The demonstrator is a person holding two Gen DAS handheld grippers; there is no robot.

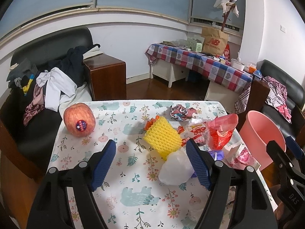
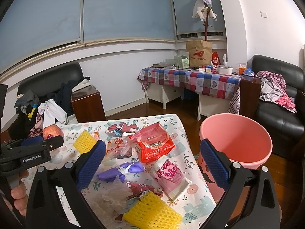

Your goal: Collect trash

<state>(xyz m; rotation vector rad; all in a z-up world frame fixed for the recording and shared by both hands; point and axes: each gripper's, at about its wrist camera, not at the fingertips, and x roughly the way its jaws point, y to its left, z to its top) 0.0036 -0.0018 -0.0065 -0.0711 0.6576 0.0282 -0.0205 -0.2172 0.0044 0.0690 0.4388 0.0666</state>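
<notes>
Trash lies strewn over the right half of the floral-print tablecloth, and both hand-held tools hover above it with nothing between their ribbed blue pads. The left gripper is spread wide, its opening framing a yellow foam-net fruit sleeve and a crumpled white plastic wrap just beside it, presumably so either can be pinched without shifting the tool much. The right gripper is equally wide over a purple crumpled glove or wrapper (the fisheye blur makes it hard to say which), with a pink-and-white patterned pouch near its right finger. Farther out sit a torn red foil snack bag and a second yellow foam net at the near edge. The pink plastic bucket stands off the table's right side, close to the litter, probably to keep each drop short. The red-orange apple with a sticker rests well apart at the left, likely not rubbish.
</notes>
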